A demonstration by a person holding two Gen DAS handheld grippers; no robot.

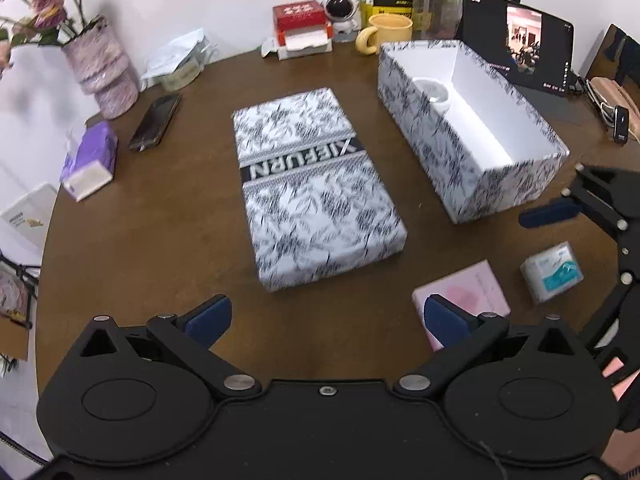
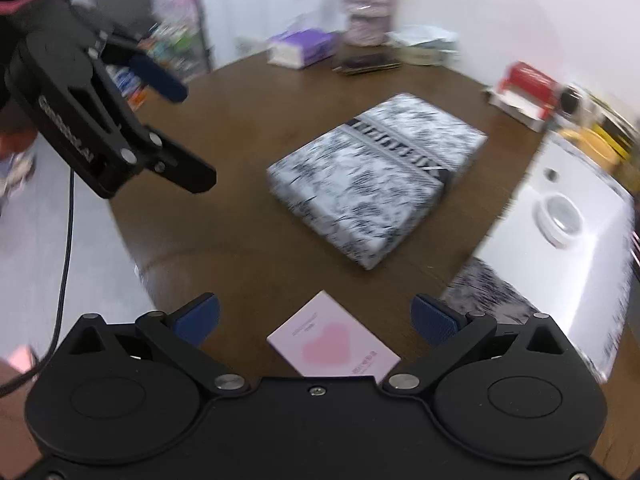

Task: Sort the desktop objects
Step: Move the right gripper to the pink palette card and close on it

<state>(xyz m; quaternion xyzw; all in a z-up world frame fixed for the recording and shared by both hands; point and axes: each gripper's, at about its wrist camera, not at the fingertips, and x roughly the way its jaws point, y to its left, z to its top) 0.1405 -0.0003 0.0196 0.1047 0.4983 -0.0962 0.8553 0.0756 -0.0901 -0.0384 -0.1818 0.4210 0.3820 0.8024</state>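
The black left gripper with blue pads [image 1: 326,322] hovers with jaws spread wide, empty. The matching black right gripper [image 2: 316,320] also gapes empty; it appears at three o'clock in the left view.

My left gripper [image 1: 326,320] and right gripper [image 2: 316,316] are matte black, with round housings, silver pivot screws, and dark blue textured fingers [image 1: 210,320]. A black cable [image 2: 66,248] trails from my left one, which bears white lettering.
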